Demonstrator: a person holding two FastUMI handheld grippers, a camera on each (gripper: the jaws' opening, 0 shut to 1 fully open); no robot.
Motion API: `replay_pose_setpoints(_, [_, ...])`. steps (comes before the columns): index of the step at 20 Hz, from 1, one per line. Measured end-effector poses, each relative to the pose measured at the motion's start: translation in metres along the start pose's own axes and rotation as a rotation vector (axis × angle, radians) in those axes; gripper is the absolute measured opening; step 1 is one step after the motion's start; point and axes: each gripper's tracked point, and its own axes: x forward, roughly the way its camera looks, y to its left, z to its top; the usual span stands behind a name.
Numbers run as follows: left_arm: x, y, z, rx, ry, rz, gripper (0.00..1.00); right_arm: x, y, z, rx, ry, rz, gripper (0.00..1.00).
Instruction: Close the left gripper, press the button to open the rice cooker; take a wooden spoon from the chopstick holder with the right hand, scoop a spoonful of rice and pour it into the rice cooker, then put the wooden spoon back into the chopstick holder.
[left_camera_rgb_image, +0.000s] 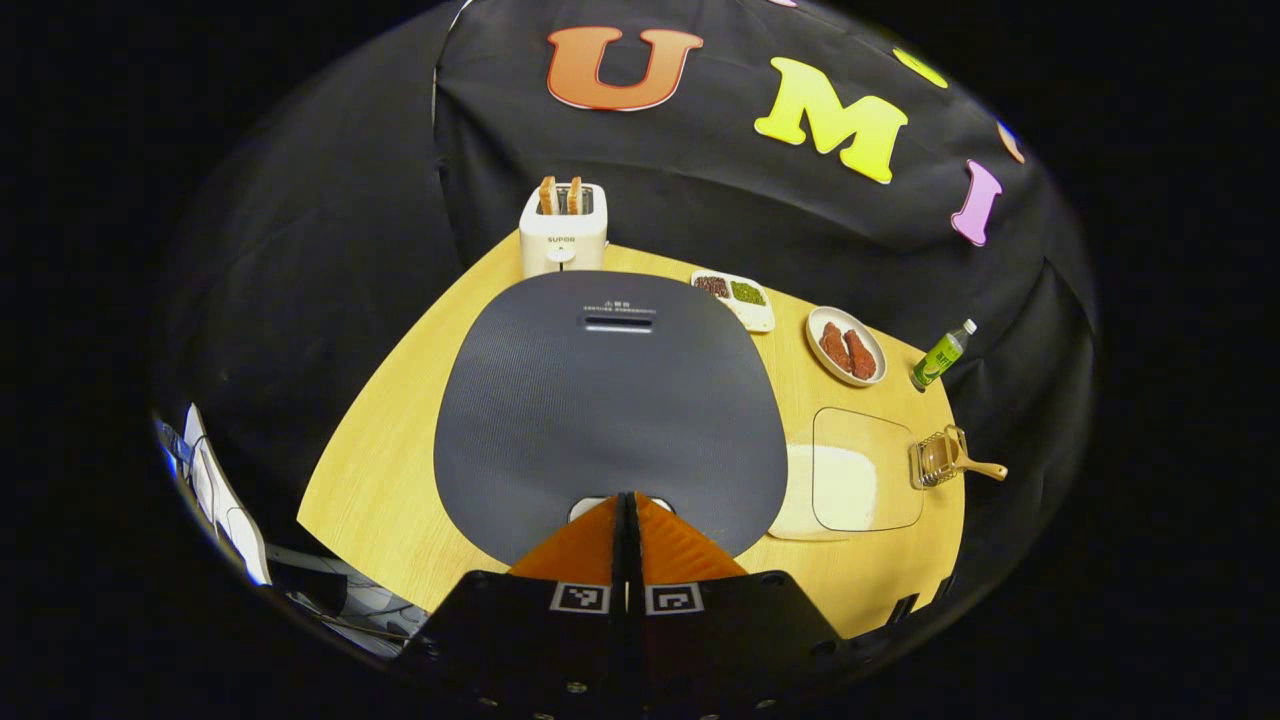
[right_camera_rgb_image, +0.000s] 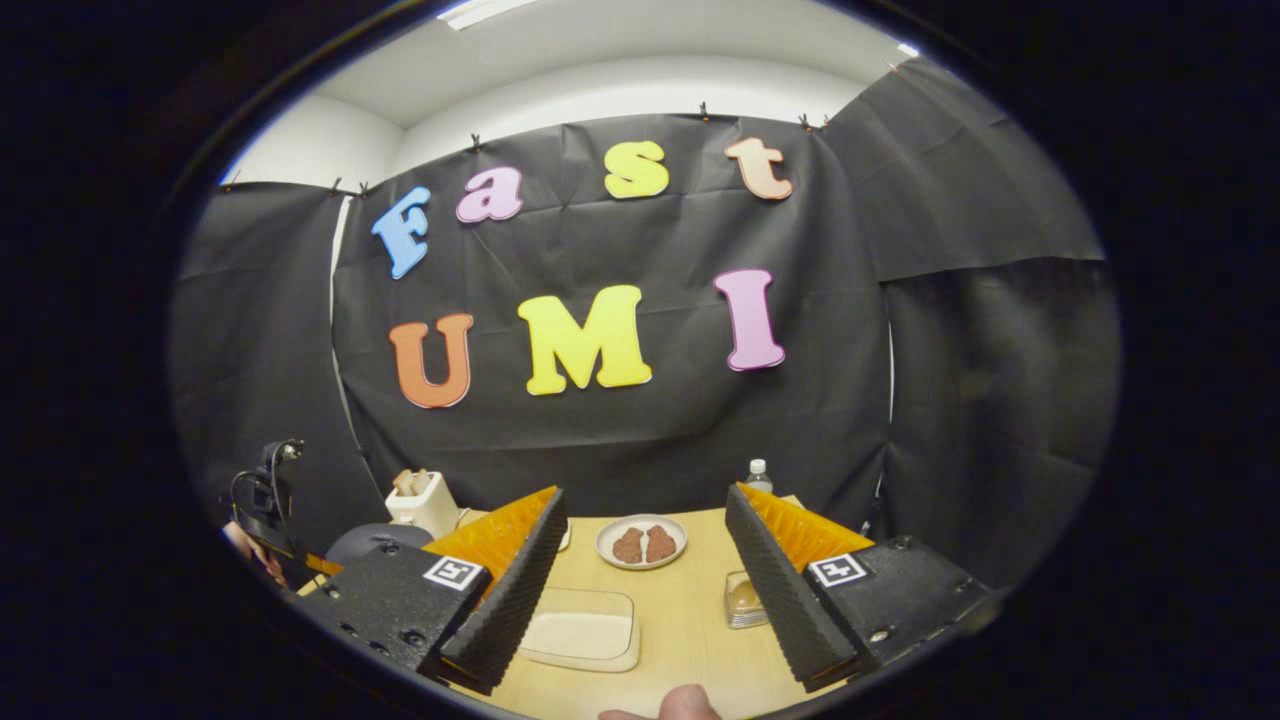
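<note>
The rice cooker (left_camera_rgb_image: 610, 400) has a dark grey lid and stands closed in the middle of the table. My left gripper (left_camera_rgb_image: 627, 497) is shut, its tips right over the pale button (left_camera_rgb_image: 590, 506) at the lid's near edge. The wire chopstick holder (left_camera_rgb_image: 935, 460) with the wooden spoon (left_camera_rgb_image: 985, 468) sits at the right, beside the clear box of white rice (left_camera_rgb_image: 860, 470). My right gripper (right_camera_rgb_image: 645, 500) hovers open and holds nothing, above the rice box (right_camera_rgb_image: 585, 625) and the chopstick holder (right_camera_rgb_image: 745, 600). The rice cooker (right_camera_rgb_image: 375, 540) shows low at the left.
A white toaster (left_camera_rgb_image: 563, 235) with bread stands behind the cooker. A bean dish (left_camera_rgb_image: 735, 298), a plate of meat (left_camera_rgb_image: 846, 345) and a green bottle (left_camera_rgb_image: 940, 355) line the far right. A fingertip (right_camera_rgb_image: 685, 705) shows at the bottom edge.
</note>
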Motion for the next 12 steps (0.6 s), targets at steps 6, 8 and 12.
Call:
replay_pose_setpoints(6, [0.002, 0.000, -0.008, -0.019, 0.013, 0.004, 0.00, -0.001, 0.014, -0.014, 0.007, 0.036, 0.016, 1.00])
replay_pose_setpoints(8, [0.001, 0.001, -0.002, -0.048, -0.005, 0.002, 0.00, -0.003, 0.015, -0.011, -0.005, 0.030, 0.017, 1.00])
replay_pose_setpoints(12, [-0.026, -0.004, 0.027, -0.091, -0.127, -0.021, 0.00, -0.009, 0.009, -0.004, -0.016, 0.015, 0.005, 1.00])
